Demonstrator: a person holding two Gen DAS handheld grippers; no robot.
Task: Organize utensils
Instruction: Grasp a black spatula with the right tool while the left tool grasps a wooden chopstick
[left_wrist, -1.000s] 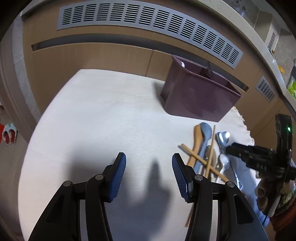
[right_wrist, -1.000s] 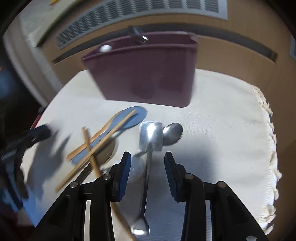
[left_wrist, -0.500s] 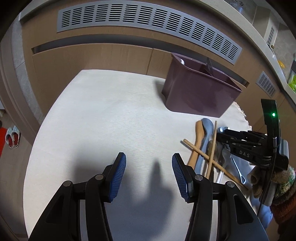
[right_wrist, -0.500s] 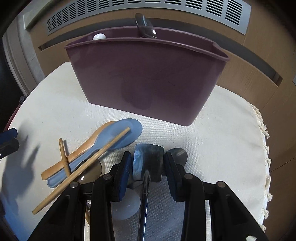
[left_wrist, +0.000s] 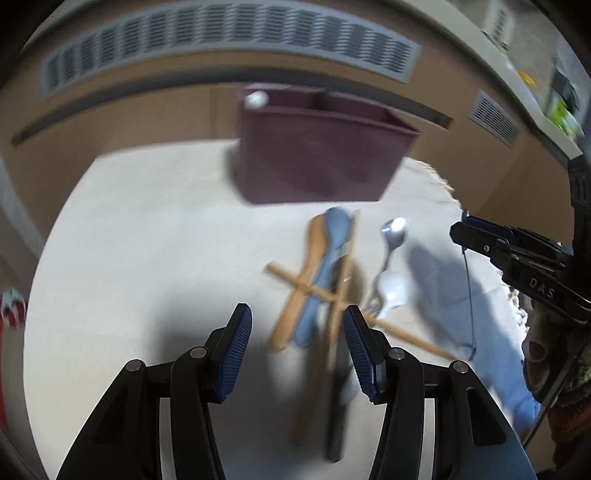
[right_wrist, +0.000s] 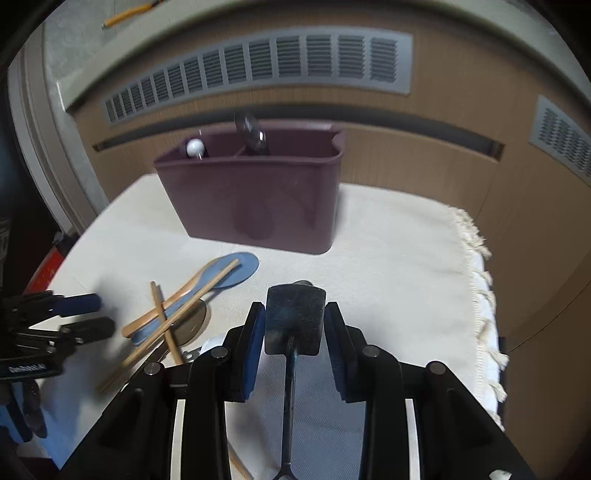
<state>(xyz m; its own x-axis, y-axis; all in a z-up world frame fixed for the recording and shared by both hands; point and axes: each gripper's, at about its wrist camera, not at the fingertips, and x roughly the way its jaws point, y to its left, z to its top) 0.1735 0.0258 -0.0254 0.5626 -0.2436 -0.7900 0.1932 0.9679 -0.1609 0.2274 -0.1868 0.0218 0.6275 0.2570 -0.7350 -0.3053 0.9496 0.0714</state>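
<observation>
A maroon two-compartment caddy (right_wrist: 258, 199) stands at the back of the cream cloth (right_wrist: 399, 251); it also shows in the left wrist view (left_wrist: 317, 155). My right gripper (right_wrist: 294, 325) is shut on the flat head of a metal spatula (right_wrist: 295, 317) and holds it above the cloth. My left gripper (left_wrist: 297, 339) is open over a loose pile: a blue spoon (left_wrist: 325, 258), a wooden spoon (left_wrist: 310, 266), crossed chopsticks (left_wrist: 343, 273), a metal spoon (left_wrist: 391, 236) and a white spoon (left_wrist: 391, 291). The right gripper (left_wrist: 476, 236) shows at the right of the left view.
A white-tipped utensil (right_wrist: 194, 147) and a dark spoon (right_wrist: 253, 133) stand in the caddy. Wooden cabinet fronts with grey vents (right_wrist: 258, 70) rise behind the table. The cloth's fringed edge (right_wrist: 476, 258) runs along the right.
My right gripper has lifted the spatula off the cloth. My left gripper has swung right, over the utensil pile; its view is blurred by motion.
</observation>
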